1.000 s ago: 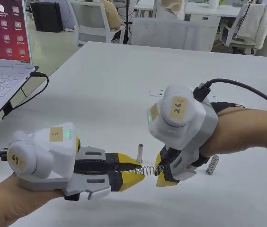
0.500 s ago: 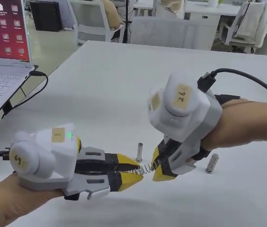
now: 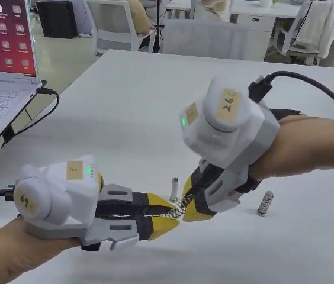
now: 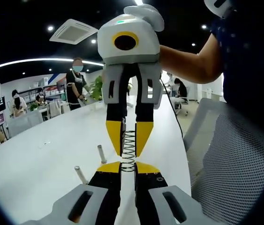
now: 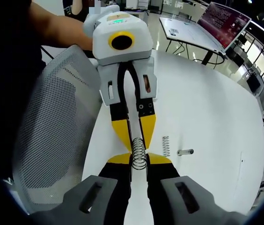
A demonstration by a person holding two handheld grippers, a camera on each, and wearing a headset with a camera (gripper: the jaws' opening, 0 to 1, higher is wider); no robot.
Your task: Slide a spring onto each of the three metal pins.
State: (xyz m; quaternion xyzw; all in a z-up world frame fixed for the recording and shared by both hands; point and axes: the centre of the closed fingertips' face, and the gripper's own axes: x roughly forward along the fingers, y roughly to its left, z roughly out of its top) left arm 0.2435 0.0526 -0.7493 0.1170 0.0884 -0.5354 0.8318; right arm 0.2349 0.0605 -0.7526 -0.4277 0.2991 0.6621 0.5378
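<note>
Your right gripper (image 3: 190, 207) has lifted and tilted since a second ago. It and your left gripper (image 3: 168, 216) each clamp an end of the spring (image 3: 179, 208), just above the desk (image 3: 125, 106) beside an upright pin (image 3: 174, 189).

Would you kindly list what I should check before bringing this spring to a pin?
1. Left gripper shut on the spring: ok.
2. Right gripper shut on its other end: ok.
3. Nearest pin upright and bare: ok.
4. Spring upright over that pin: not ok, it runs sideways between both grippers.
5. Spare spring on the table: ok.
</note>
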